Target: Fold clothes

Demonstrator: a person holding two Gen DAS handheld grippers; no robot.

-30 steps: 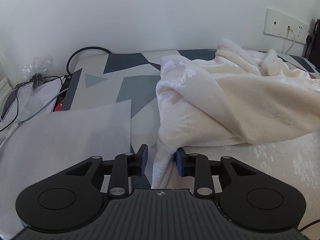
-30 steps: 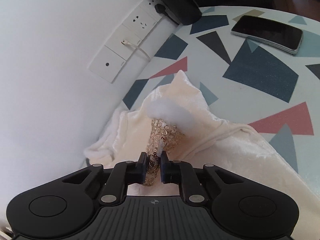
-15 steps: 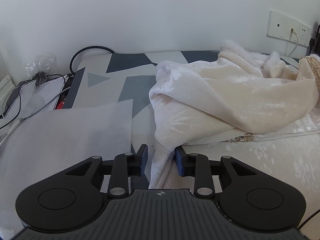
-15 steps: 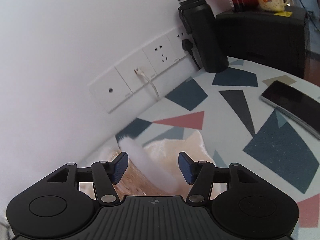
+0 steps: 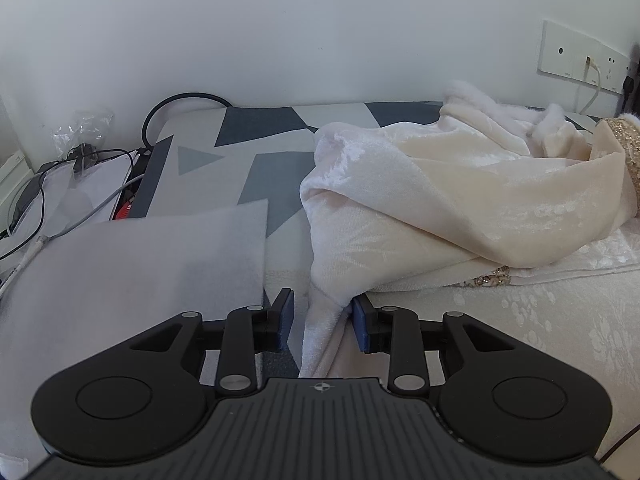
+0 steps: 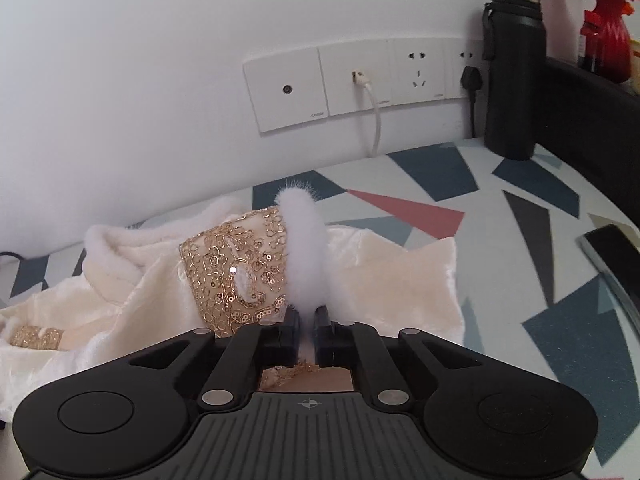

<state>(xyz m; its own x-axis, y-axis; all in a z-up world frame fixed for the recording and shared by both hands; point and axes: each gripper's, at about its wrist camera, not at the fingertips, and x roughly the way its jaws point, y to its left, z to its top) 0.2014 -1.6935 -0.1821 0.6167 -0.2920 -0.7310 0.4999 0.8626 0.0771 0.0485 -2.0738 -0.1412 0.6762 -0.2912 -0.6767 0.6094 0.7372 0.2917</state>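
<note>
Cream robe [image 5: 460, 200] heaped on the patterned surface [image 6: 500, 208] by the wall, right tool [image 6: 306, 332] tilted down, pinching its fluffy white cuff [image 6: 304, 252], left tool [image 5: 322, 322] tilted down, jaws opening around the robe's hanging edge

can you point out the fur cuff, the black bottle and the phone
fur cuff [image 6: 306, 254]: right wrist view, middle of the white fluffy trim
black bottle [image 6: 514, 76]: right wrist view, middle of its body
phone [image 6: 614, 250]: right wrist view, dark screen at the right edge
</note>
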